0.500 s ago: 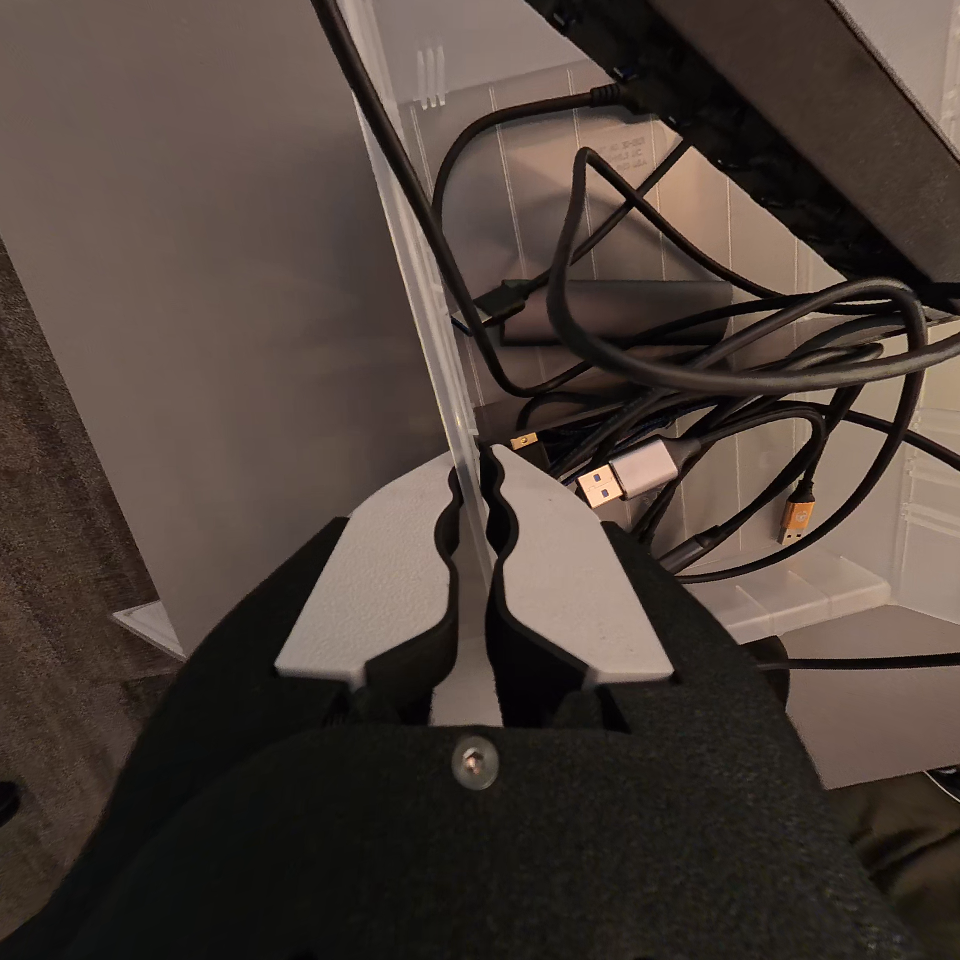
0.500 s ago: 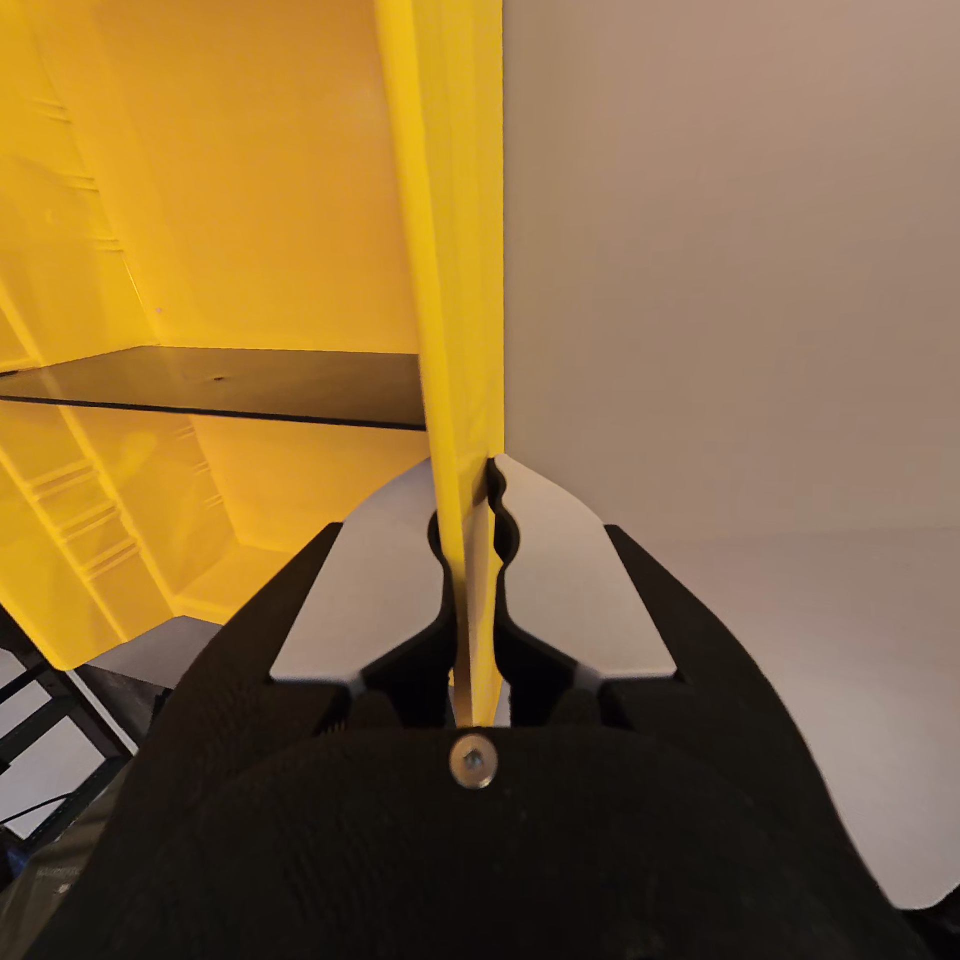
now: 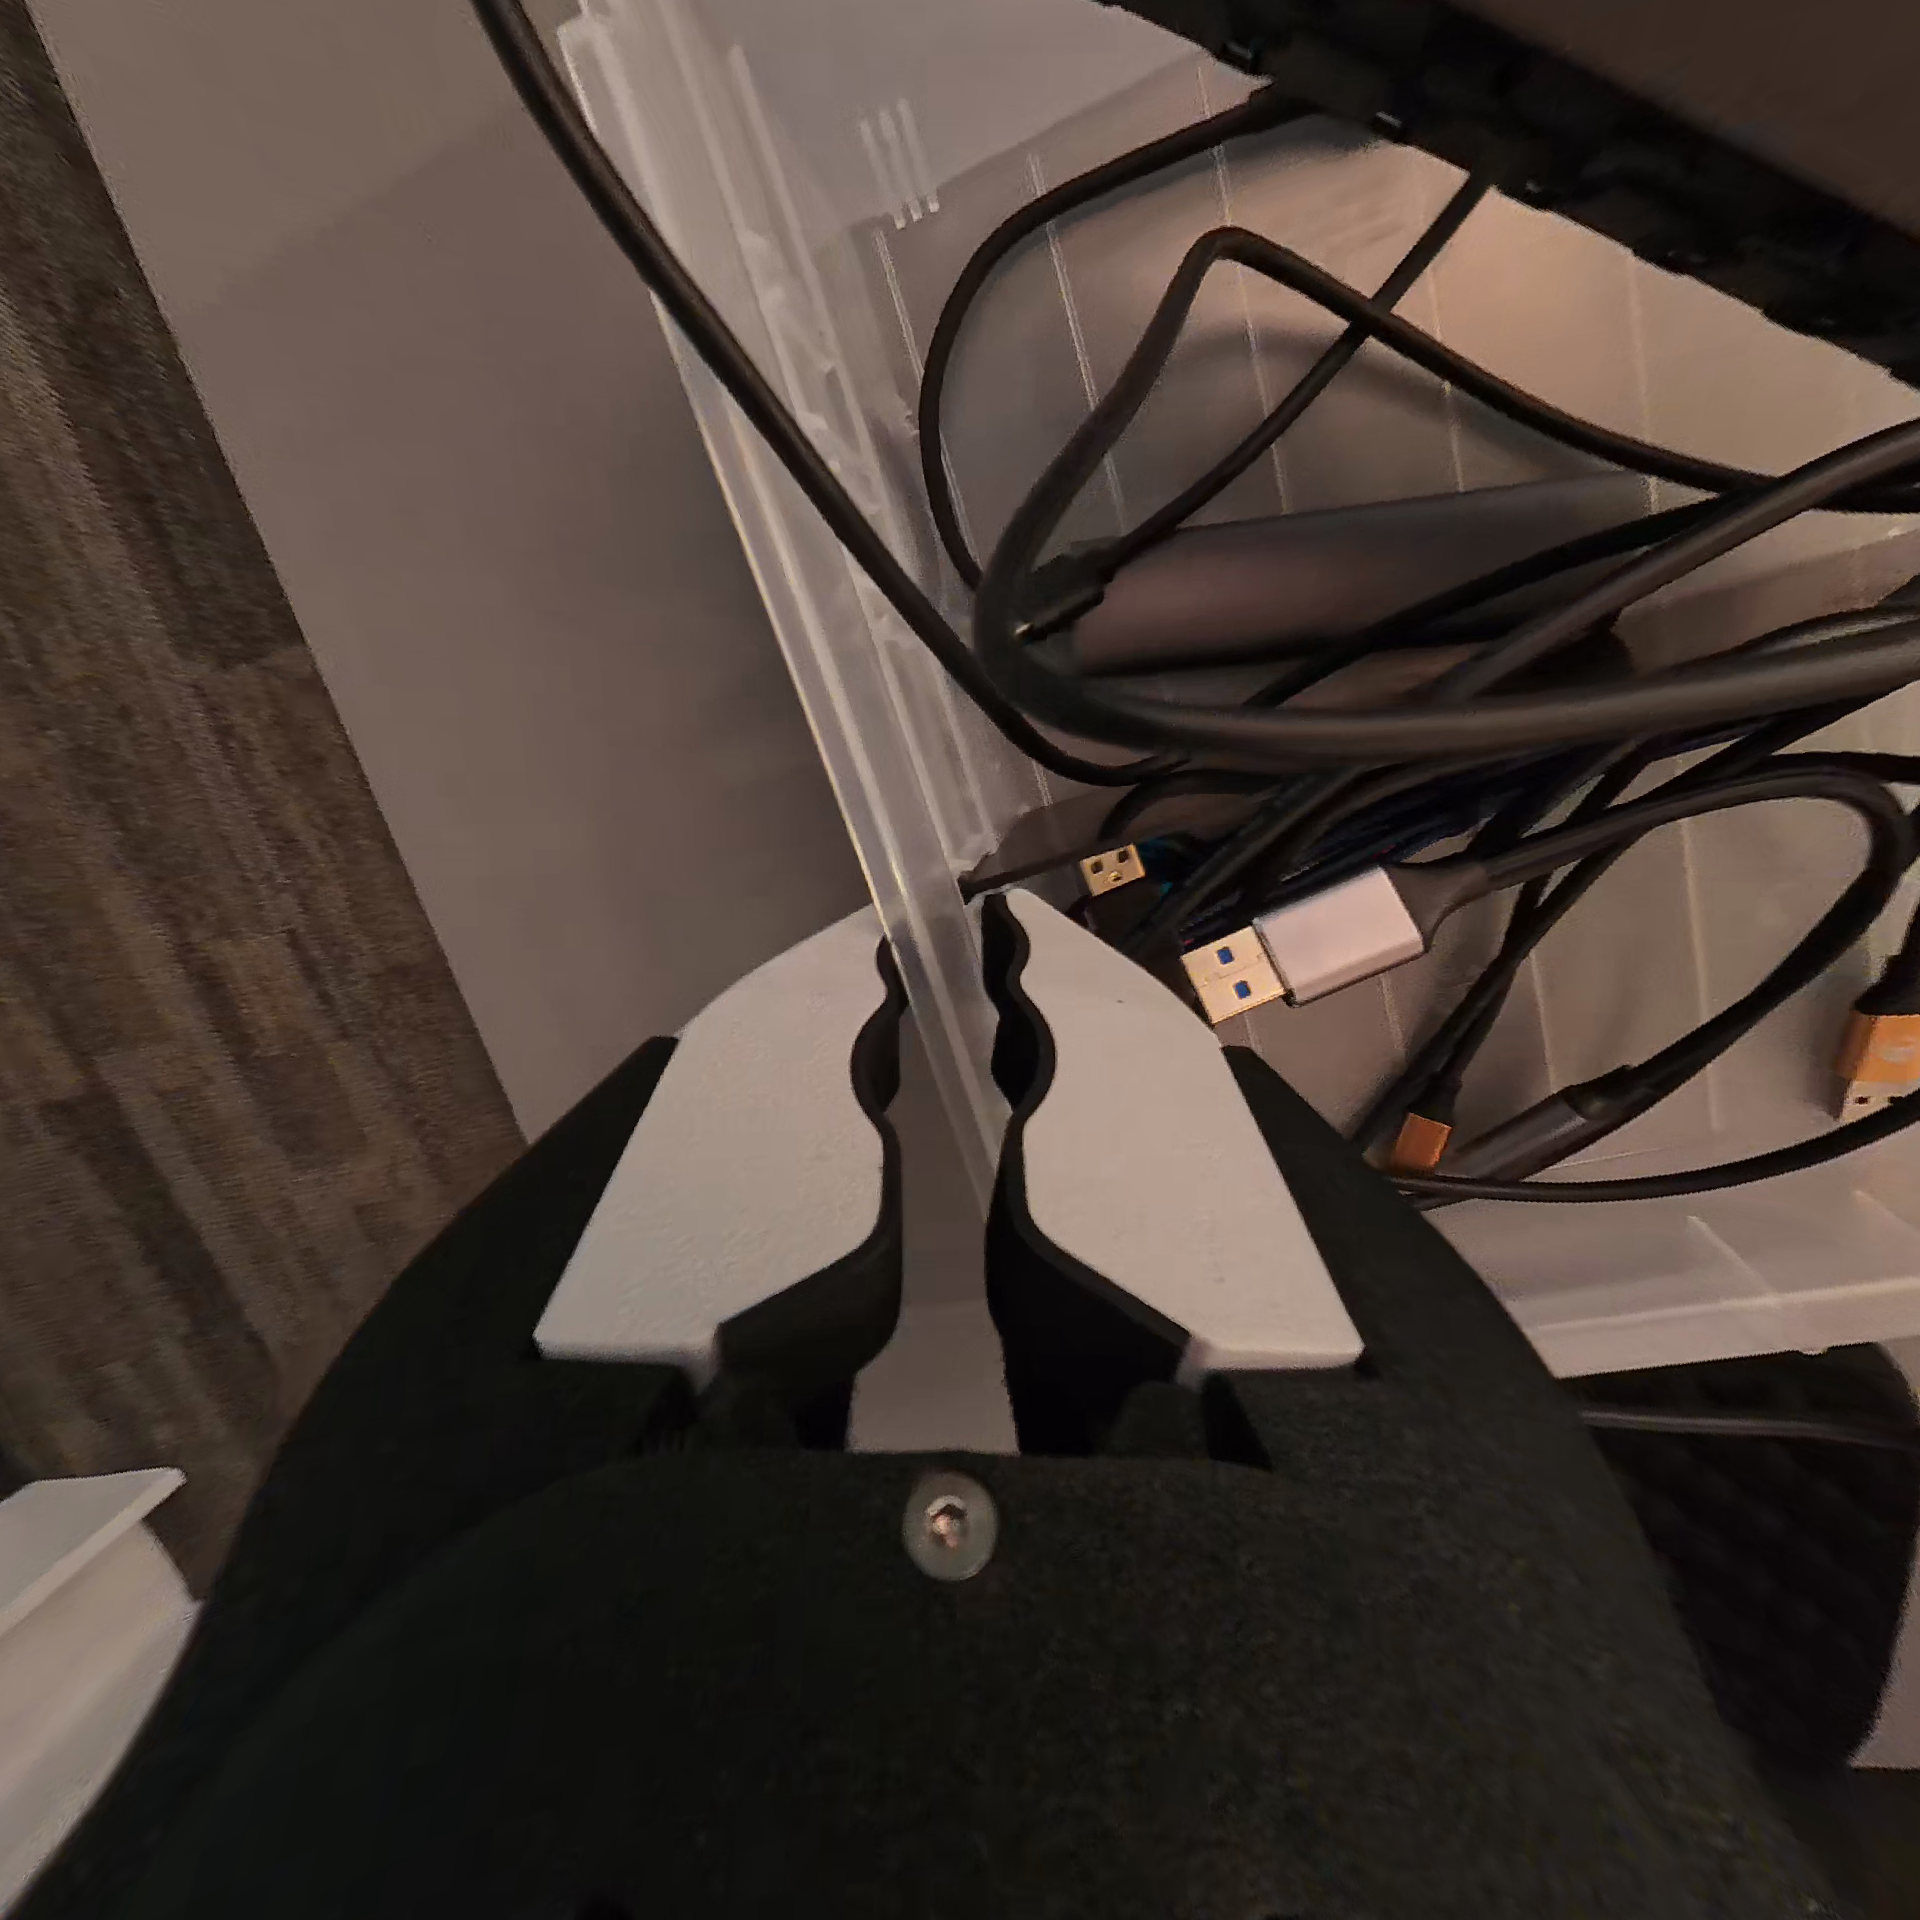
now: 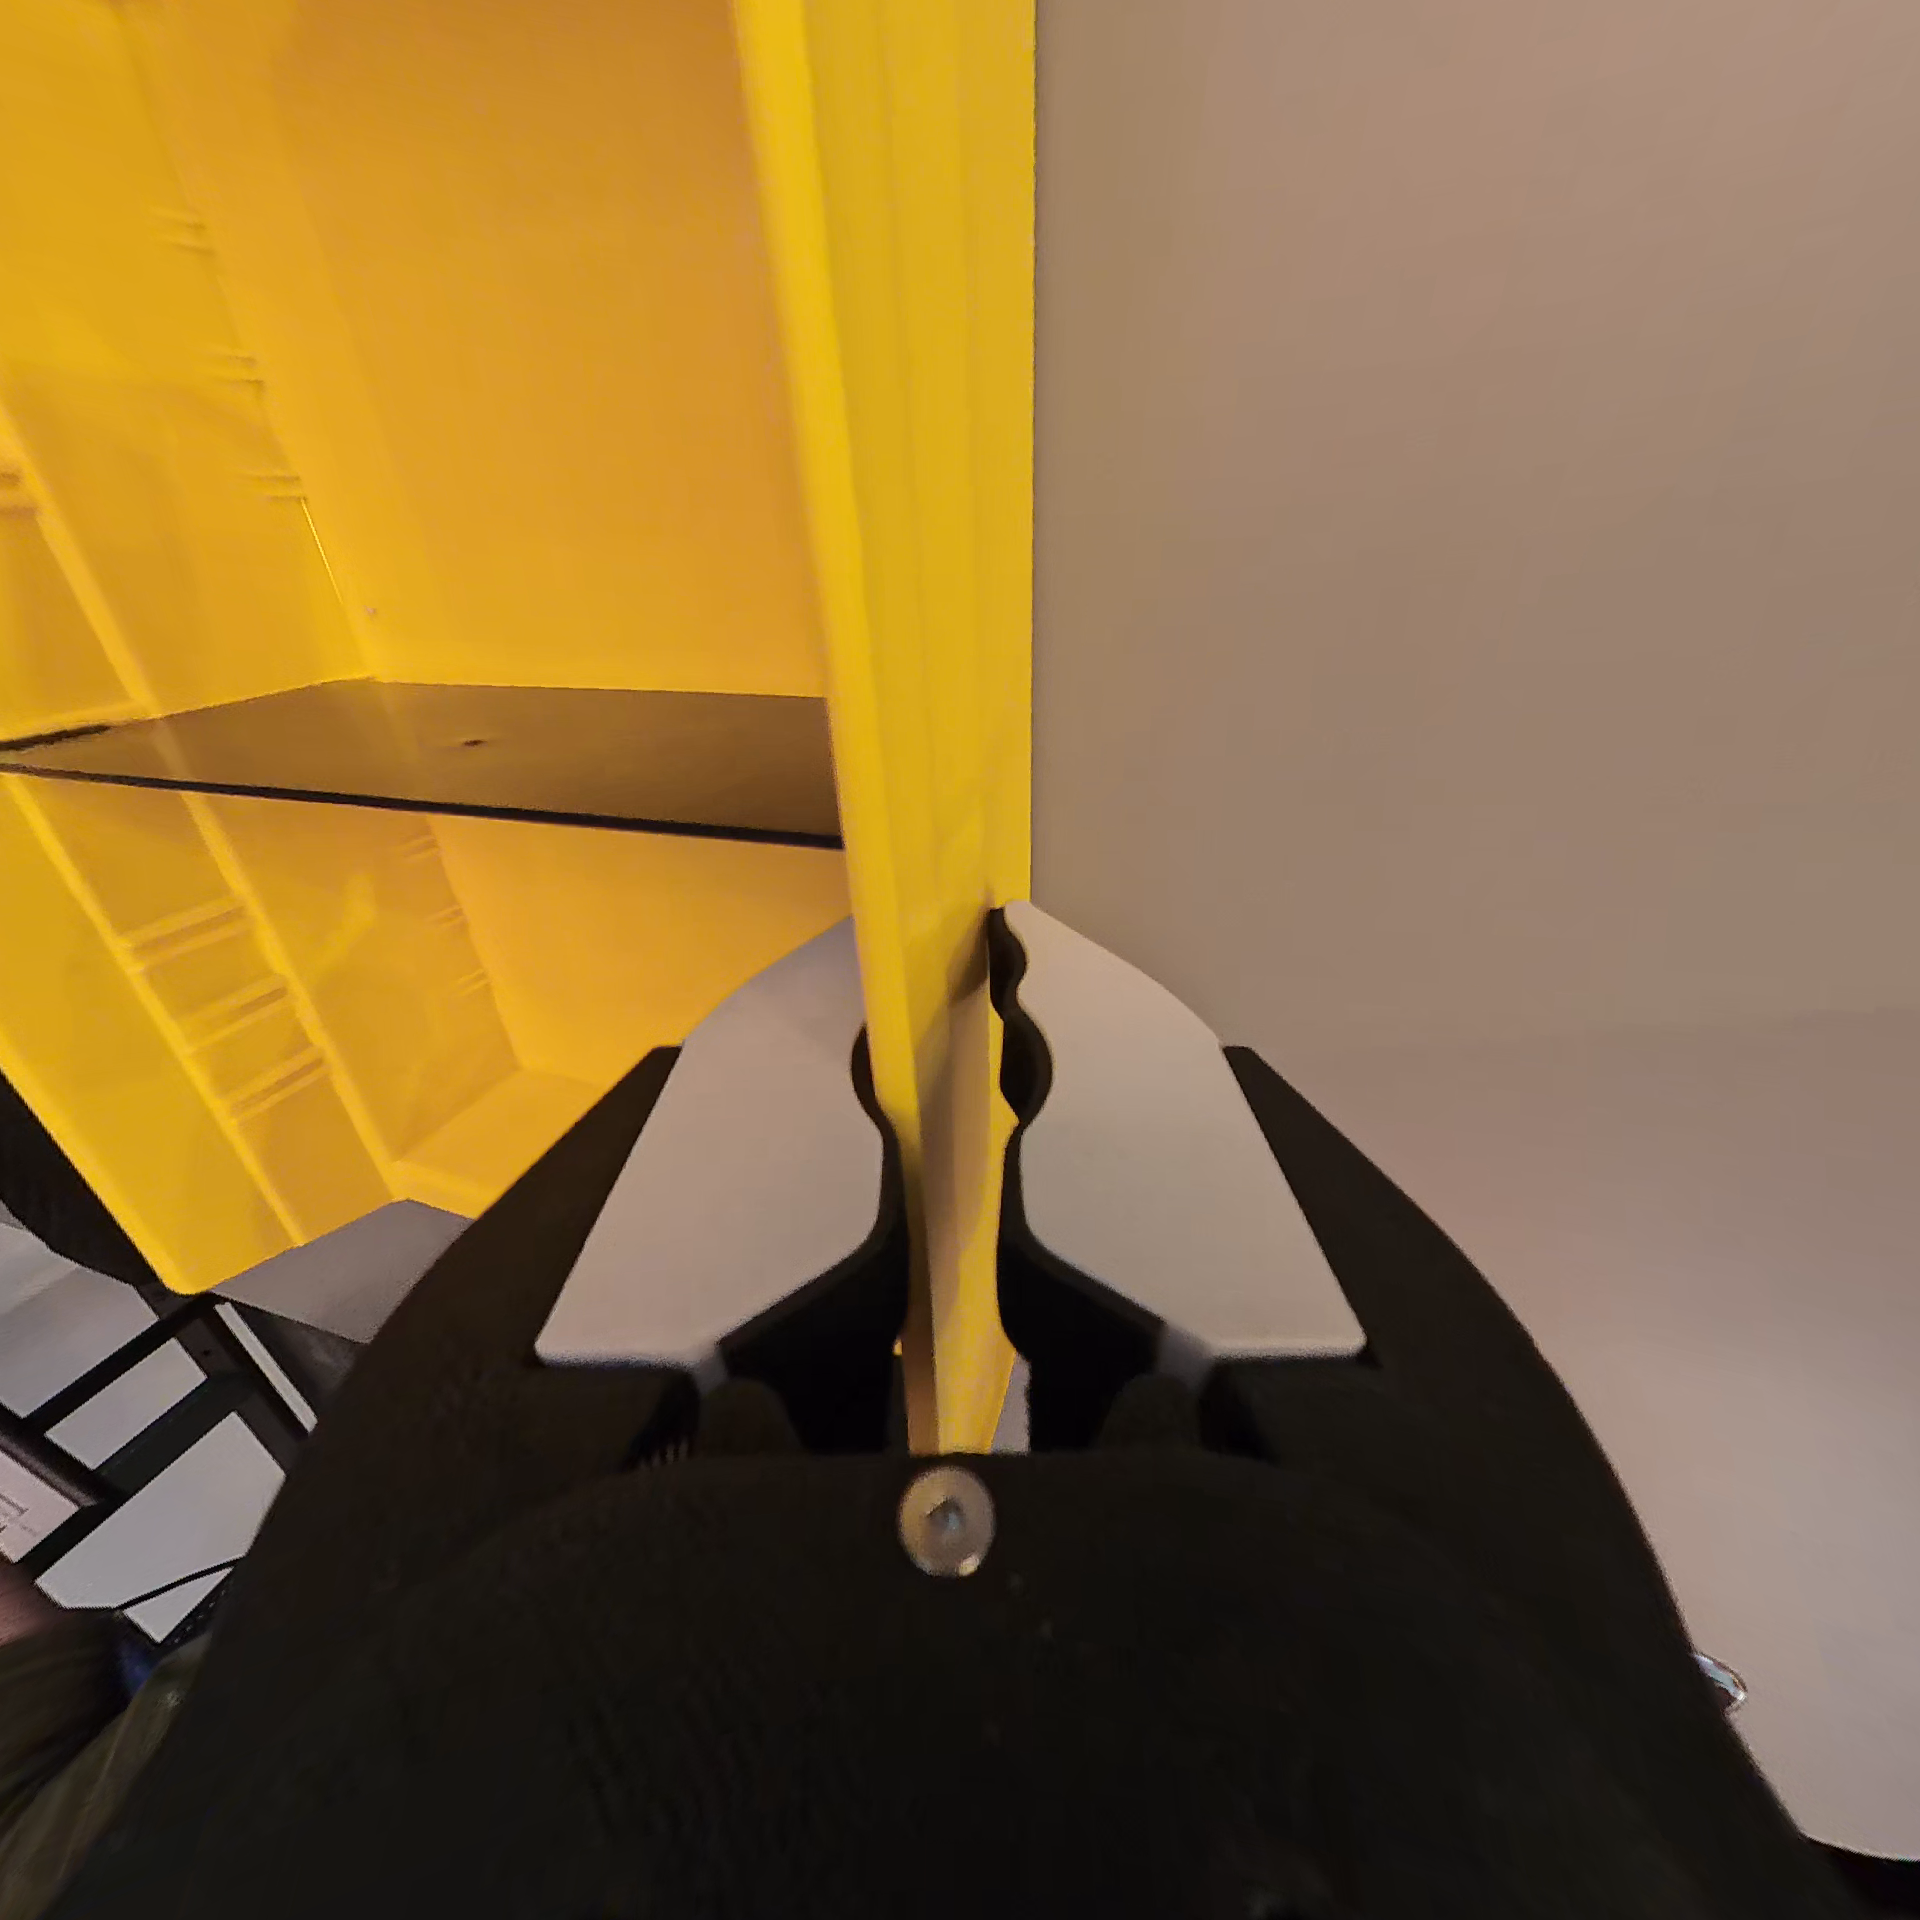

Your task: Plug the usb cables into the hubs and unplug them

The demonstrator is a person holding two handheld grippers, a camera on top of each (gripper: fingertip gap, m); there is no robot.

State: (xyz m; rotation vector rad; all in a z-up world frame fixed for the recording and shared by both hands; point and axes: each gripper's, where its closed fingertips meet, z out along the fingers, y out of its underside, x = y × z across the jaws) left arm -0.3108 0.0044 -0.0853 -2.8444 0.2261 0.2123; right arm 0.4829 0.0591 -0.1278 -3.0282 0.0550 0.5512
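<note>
My left gripper (image 3: 940,930) is shut on the side wall of a clear plastic bin (image 3: 831,520). Inside the bin lie a grey hub (image 3: 1351,582), a tangle of black USB cables (image 3: 1351,727), a loose silver USB plug (image 3: 1299,951), a small gold plug (image 3: 1112,868) and an orange plug (image 3: 1870,1060). A second dark hub (image 3: 1049,831) is mostly hidden under the cables. My right gripper (image 4: 956,935) is shut on the side wall of a yellow bin (image 4: 935,520), which holds a black flat plate (image 4: 468,748).
A white tabletop lies under both bins (image 3: 468,520) (image 4: 1455,623). Grey carpet (image 3: 156,727) shows at the left. A dark object (image 3: 1662,83) overhangs the clear bin at top right. Black shelving (image 4: 156,1455) shows at lower left in the right wrist view. My right fingertips sit around 80 cm from my left ones.
The left view has swung: the clear bin's wall now leans more and more carpet shows at the left. The right gripper and yellow bin have barely moved.
</note>
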